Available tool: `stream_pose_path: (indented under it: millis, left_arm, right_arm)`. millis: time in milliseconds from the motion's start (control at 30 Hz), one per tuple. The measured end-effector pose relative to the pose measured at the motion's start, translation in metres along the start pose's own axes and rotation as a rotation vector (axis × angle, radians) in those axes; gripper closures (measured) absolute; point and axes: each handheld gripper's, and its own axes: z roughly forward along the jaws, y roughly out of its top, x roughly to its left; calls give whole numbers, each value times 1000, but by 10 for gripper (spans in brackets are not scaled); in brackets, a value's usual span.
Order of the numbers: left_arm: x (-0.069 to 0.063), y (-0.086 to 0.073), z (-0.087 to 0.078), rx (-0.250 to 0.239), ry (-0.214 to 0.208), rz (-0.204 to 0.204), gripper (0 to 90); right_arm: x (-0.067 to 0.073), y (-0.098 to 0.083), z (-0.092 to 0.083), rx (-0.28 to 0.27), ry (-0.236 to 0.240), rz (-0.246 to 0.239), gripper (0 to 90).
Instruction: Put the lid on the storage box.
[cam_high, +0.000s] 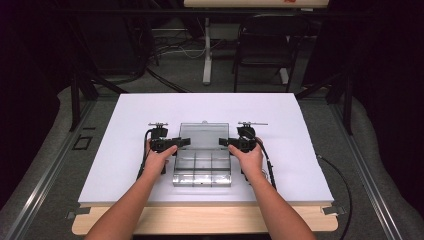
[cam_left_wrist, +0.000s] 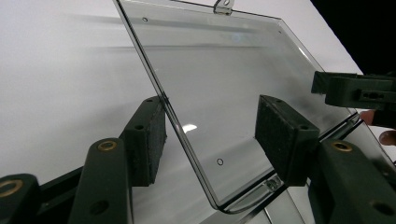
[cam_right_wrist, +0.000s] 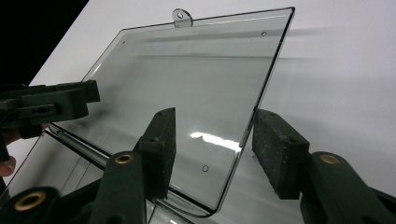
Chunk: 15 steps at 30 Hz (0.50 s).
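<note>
Place: you're at a lab-style recording rig.
Signs: white surface, dark curtained surround, loose cables on the floor, folding chair behind.

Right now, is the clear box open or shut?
Open: the box has its lid swung back off the compartments, and each gripper view shows the lid's side edge between open jaws.

Both forearms reach forward, left tool and right tool open, facing inward.
</note>
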Motion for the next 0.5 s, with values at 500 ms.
stream_pose_path:
  millis: [500]
  left_arm:
    - [2,-1,1,8,-1,-13,422]
  right_arm:
    - [-2,0,1,11,10,43,496]
